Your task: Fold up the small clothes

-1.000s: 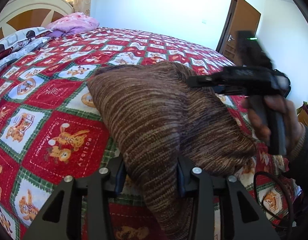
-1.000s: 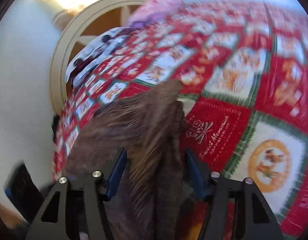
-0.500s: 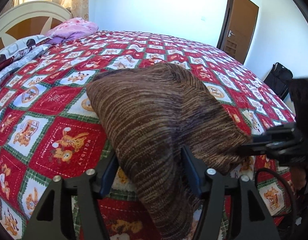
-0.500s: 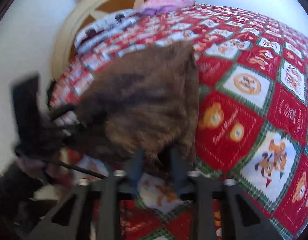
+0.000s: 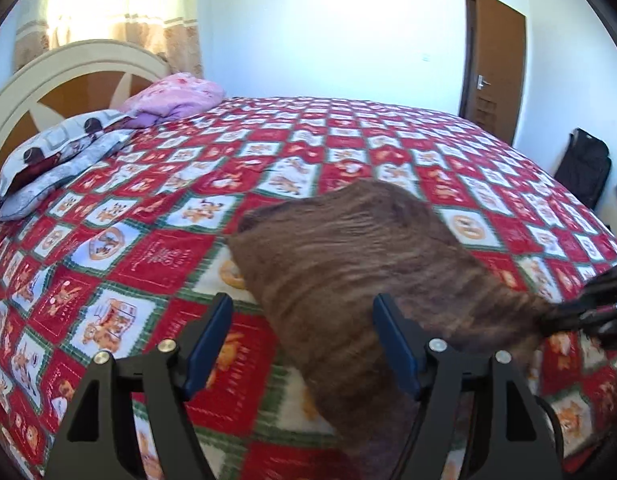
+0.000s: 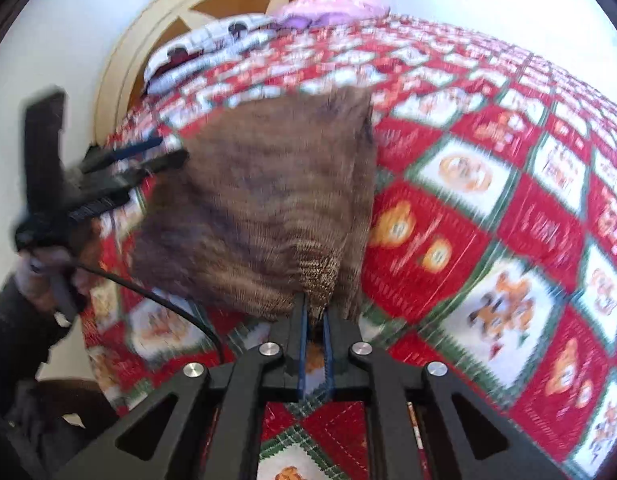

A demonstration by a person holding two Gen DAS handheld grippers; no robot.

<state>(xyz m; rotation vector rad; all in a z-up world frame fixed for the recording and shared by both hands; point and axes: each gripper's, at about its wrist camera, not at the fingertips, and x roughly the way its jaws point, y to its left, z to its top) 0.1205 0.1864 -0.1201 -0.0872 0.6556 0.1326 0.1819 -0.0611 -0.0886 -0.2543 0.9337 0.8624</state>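
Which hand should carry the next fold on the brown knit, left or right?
Right. The right tongs are shut on the near corner of the brown knit, ready to pull it over. The left tongs have just been opening and stand wide, with the cloth loose between them.

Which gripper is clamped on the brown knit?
The right gripper: its jaws are shut on the corner of the brown knit. The left gripper has just been opening, pads off the cloth.
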